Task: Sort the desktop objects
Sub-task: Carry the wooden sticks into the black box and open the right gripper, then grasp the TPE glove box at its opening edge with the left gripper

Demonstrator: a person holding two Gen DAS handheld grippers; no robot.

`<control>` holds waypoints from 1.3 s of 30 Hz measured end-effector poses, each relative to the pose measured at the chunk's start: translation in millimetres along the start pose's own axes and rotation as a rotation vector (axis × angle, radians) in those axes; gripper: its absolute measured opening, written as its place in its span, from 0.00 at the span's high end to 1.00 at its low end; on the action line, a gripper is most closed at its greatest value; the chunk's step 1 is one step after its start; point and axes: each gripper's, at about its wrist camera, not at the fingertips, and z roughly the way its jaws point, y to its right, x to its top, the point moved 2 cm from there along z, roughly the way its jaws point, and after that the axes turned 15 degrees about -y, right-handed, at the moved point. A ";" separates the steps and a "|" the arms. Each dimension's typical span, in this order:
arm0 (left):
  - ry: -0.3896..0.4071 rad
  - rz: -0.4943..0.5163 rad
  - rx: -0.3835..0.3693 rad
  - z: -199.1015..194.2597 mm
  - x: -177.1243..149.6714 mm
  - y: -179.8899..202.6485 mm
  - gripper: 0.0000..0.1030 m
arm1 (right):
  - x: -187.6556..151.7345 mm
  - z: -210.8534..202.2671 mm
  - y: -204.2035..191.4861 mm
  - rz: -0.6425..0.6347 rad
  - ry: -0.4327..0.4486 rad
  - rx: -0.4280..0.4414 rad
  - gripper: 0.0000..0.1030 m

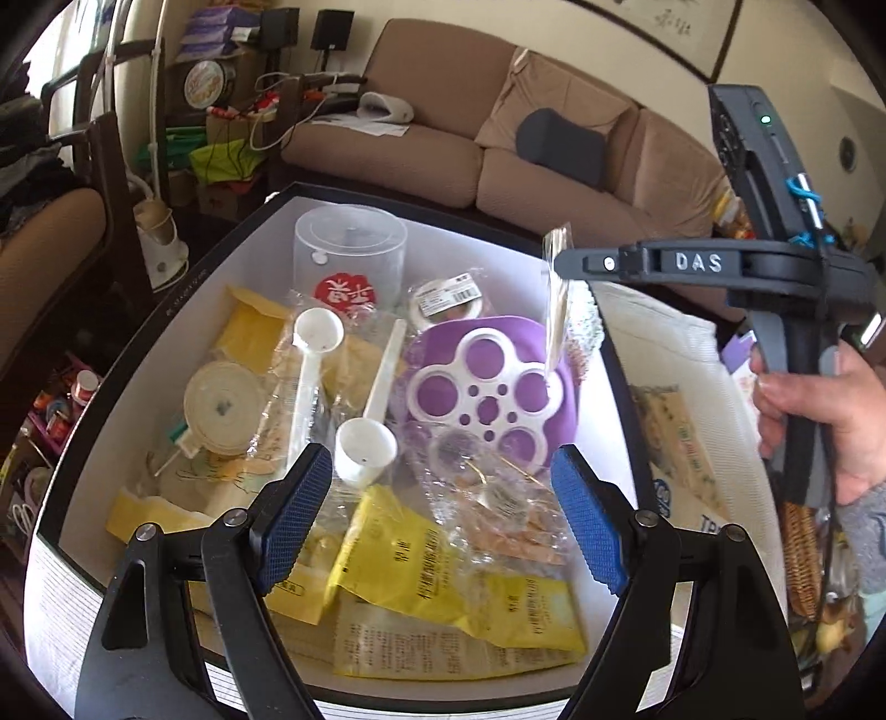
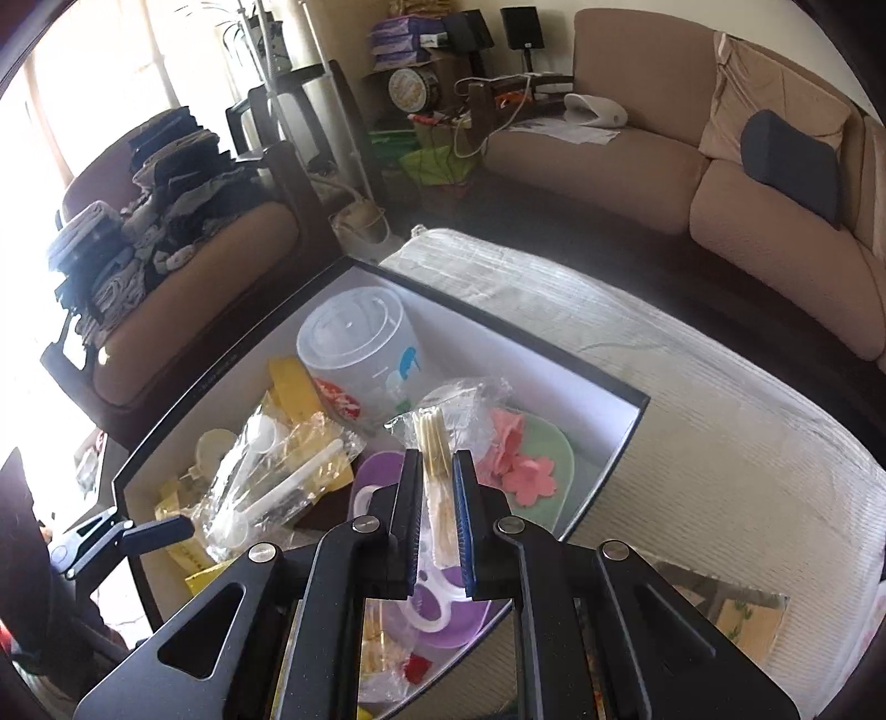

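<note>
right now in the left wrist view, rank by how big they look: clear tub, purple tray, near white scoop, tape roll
1. purple tray
2. clear tub, though it sits farther back, so unsure
3. near white scoop
4. tape roll

A home living room. A tan upholstered sofa (image 2: 692, 166) with a dark cushion (image 2: 792, 160) spans the far side; an armchair (image 2: 183, 310) at left carries stacked folded clothes (image 2: 138, 221). Speakers (image 2: 523, 25), boxes and bags crowd the far corner, beside a bright window (image 2: 83, 83). A framed picture (image 1: 681, 27) hangs above the sofa.
</note>
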 end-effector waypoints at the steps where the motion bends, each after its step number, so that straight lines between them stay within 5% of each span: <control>1: -0.002 0.000 0.004 0.9 -0.3 -0.6 0.23 | -1.9 4.2 -3.8 -0.008 -0.018 -0.004 0.90; 5: -0.026 -0.003 -0.009 6.9 -2.5 2.3 0.23 | -9.0 20.2 -6.3 0.001 -0.078 -0.092 0.86; 9: -0.027 0.008 -0.008 5.8 -5.3 8.6 0.23 | -19.6 6.6 -1.3 0.034 -0.037 -0.095 0.43; 19: -0.023 -0.022 -0.026 0.3 -6.1 -3.4 0.23 | -89.7 -80.5 17.7 0.141 0.114 -0.069 0.41; 23: 0.003 0.044 -0.124 -11.8 -11.6 20.2 0.23 | -161.6 -111.7 38.9 0.276 0.196 -0.058 0.29; 29: -0.010 0.280 -0.215 -19.4 -43.6 102.0 0.23 | -288.0 -129.3 83.9 0.578 0.244 -0.117 0.28; 33: -0.029 0.420 -0.146 -4.7 -67.2 161.9 0.22 | -348.1 -113.3 106.2 0.746 0.220 -0.089 0.28; 39: -0.036 0.490 0.049 32.4 -76.5 213.3 0.22 | -378.7 -82.1 108.2 0.874 0.180 -0.110 0.27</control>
